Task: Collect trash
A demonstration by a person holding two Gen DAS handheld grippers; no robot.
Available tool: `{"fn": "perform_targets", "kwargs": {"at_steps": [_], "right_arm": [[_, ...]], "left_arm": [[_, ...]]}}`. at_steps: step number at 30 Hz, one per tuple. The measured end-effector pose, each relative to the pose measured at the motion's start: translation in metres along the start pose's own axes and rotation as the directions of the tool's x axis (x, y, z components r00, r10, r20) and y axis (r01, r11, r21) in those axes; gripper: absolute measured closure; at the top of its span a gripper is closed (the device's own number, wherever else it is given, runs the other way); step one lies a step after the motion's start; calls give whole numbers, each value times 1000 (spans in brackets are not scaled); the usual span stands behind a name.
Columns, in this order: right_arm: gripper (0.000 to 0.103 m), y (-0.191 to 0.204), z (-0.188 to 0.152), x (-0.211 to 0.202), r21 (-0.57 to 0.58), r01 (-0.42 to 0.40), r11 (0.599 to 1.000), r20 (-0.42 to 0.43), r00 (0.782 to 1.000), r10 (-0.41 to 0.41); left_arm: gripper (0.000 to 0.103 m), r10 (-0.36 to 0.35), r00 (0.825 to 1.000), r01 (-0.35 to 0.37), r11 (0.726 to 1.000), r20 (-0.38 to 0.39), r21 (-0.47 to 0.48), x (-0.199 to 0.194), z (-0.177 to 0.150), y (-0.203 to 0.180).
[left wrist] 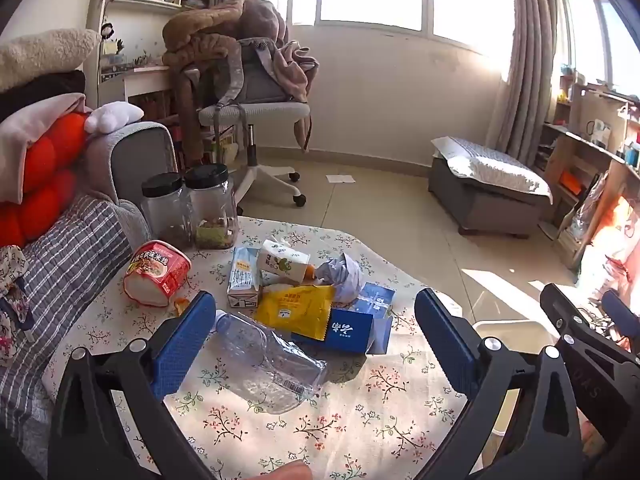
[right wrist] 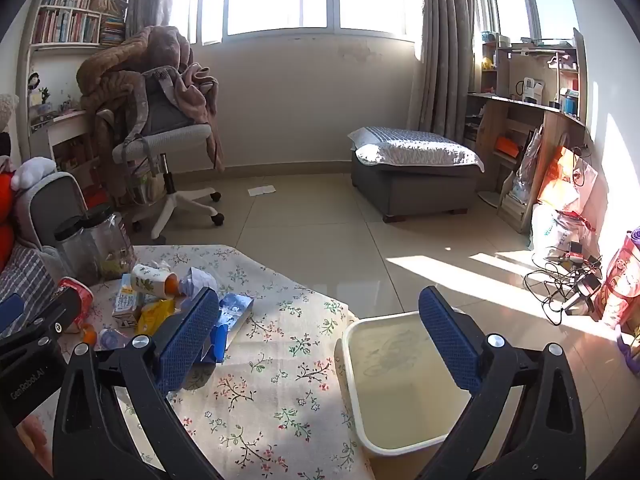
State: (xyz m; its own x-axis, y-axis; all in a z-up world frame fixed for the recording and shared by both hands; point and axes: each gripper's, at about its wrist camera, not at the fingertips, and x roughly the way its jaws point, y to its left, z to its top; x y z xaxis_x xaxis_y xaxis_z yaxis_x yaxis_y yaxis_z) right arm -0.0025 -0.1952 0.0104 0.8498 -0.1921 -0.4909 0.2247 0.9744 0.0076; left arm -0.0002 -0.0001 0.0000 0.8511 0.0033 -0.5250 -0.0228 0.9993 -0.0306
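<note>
Trash lies on the floral tablecloth [left wrist: 360,432]: a crushed clear plastic bottle [left wrist: 268,360], a yellow wrapper [left wrist: 296,308], a blue box [left wrist: 348,330], a milk carton [left wrist: 243,278], a white drink carton [left wrist: 282,264], crumpled paper [left wrist: 342,274] and a red noodle cup [left wrist: 156,272]. My left gripper [left wrist: 316,340] is open and empty, just above the bottle. My right gripper [right wrist: 320,336] is open and empty, over the table edge beside a white bin [right wrist: 352,360] that stands right of the table. The blue box [right wrist: 236,308] and the cartons [right wrist: 154,282] show at the left in the right wrist view.
Two black-lidded clear jars [left wrist: 192,208] stand at the table's far left corner. A sofa with a striped cover [left wrist: 68,264] borders the table's left. An office chair [left wrist: 256,120], a grey ottoman [left wrist: 488,188] and tangled cables [right wrist: 568,288] stand on the tiled floor.
</note>
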Motion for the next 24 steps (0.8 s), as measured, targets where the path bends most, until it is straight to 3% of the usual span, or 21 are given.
{"fn": "perform_targets", "kwargs": {"at_steps": [24], "right_arm": [[7, -2, 1, 0, 7, -6, 1000, -14, 1000, 6]], "left_arm": [[6, 0, 999, -1, 1000, -44, -23, 6, -1, 4]]}}
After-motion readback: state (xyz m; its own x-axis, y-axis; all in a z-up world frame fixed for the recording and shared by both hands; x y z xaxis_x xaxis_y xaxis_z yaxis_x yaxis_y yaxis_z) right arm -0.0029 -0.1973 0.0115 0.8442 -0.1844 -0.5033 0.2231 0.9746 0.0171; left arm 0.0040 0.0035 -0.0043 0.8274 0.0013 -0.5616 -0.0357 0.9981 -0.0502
